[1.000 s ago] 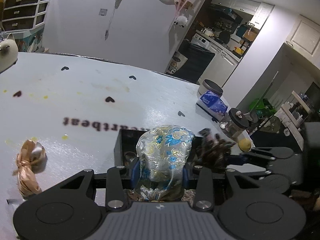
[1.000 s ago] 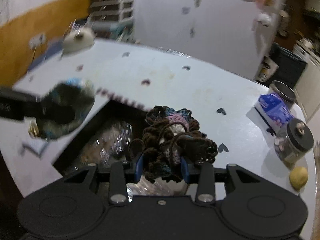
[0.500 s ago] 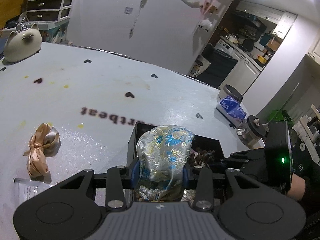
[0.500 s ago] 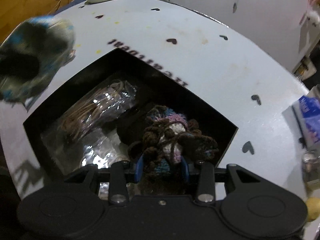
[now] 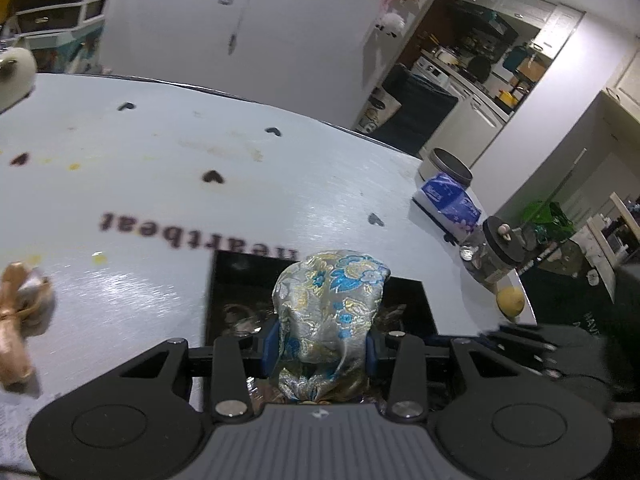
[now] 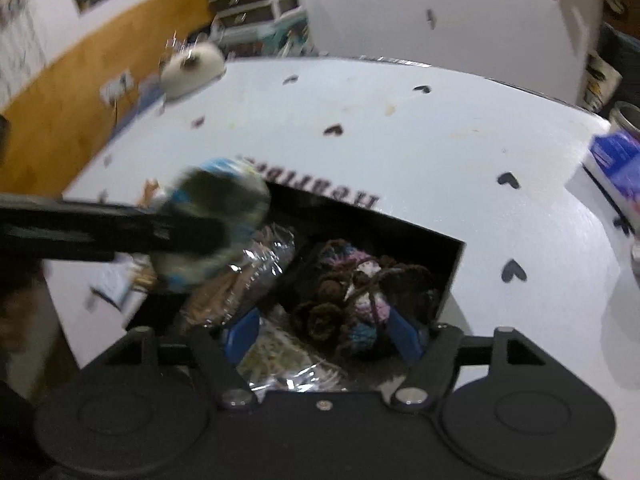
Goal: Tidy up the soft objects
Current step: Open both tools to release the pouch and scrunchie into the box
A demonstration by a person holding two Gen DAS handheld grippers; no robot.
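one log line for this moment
left gripper: shut on brocade pouch, over black box | right gripper: open, crochet piece in box

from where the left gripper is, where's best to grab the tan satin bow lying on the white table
Grip the tan satin bow at its cinched middle, coming straight down from above. It lies flat on the white table with loops splaying either side, so the tied waist looks narrowest and firmest.
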